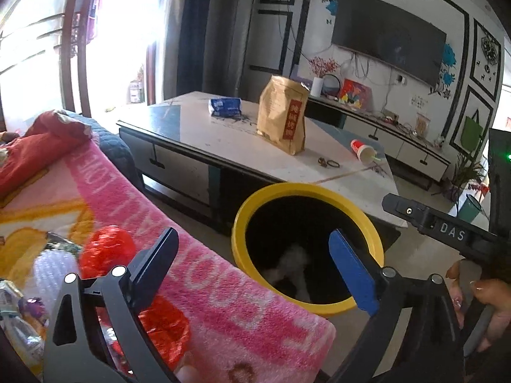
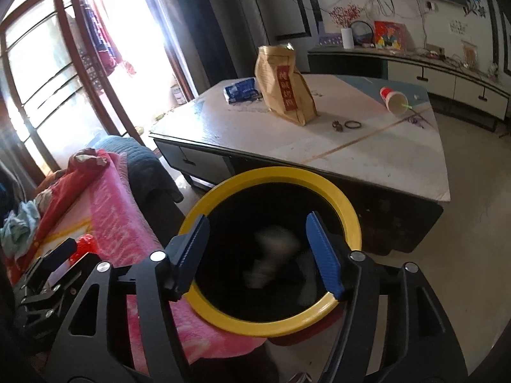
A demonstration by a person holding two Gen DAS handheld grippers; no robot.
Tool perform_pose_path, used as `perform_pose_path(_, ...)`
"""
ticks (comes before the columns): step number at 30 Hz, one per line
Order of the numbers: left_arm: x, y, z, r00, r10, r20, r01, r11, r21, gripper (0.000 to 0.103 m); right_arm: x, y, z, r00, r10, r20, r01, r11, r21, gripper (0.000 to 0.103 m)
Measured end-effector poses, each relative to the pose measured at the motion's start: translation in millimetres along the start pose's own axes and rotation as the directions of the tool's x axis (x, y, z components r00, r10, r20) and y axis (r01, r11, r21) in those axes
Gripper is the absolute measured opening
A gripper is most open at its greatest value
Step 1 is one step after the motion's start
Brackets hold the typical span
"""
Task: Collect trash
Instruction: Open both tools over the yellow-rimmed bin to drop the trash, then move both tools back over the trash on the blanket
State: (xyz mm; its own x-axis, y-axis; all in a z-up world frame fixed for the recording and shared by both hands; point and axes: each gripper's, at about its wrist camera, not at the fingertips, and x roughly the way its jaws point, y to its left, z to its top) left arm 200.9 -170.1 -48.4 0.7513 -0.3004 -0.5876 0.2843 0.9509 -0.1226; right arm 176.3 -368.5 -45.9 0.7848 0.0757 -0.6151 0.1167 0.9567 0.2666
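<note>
In the left wrist view, the left gripper held its jaws wide apart and empty over the pink blanket, beside the yellow-rimmed trash bin holding blurred white trash. In the right wrist view, the right gripper hung over the bin with jaws spread and empty; a paper cup lay tipped on the counter.

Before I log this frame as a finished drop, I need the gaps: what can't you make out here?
- White lump in the yellow-rimmed bin: motion-blurred in the right wrist view, dim in the left; unidentifiable.
- Bin bottom: lost in shadow.
- Red foil wrapper: partly behind the left tool.
- Small items by the brown paper bag: too small.
- Right tool: open, holds nothing.
</note>
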Motion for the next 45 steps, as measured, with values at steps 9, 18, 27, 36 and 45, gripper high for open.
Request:
perform_pose_path(9, -38.6, 28.6, 2.2, 0.996, 0.053, 0.068, -0.05, 0.998, -0.042, 0.094, -26.5, 37.5, -0.8, 0.995, 0.083, 0.052, -0.08, 0.995, -0.066, 0.061)
perform_pose_path(18, -73.9, 60.3, -4.1, 0.986, 0.119, 0.114, -0.109, 0.99, -0.093, 0.094, -45.3, 79.2, -12.6, 0.983, 0.171, 0.069, -0.16, 0.976, -0.148, 0.066)
perform_pose_path(27, -105.6, 91.5, -11.3, 0.969, 0.193, 0.153, -0.172, 0.975, -0.141, 0.094, -61.4, 122.7, -32.3, 0.963, 0.261, 0.066, -0.239, 0.941, -0.239, 0.069)
perform_pose_path(36, -124.2, 119.6, -16.6, 0.956, 0.244, 0.164, -0.213, 0.959, -0.185, 0.094, -72.0, 164.2, -53.3, 0.944, 0.329, 0.036, -0.298, 0.892, -0.34, 0.072)
perform_pose_path(45, -139.9, 150.6, -30.2, 0.943, 0.299, 0.146, -0.262, 0.938, -0.227, 0.094, -67.5, 192.9, -76.4, 0.933, 0.357, -0.033, -0.341, 0.856, -0.388, 0.072)
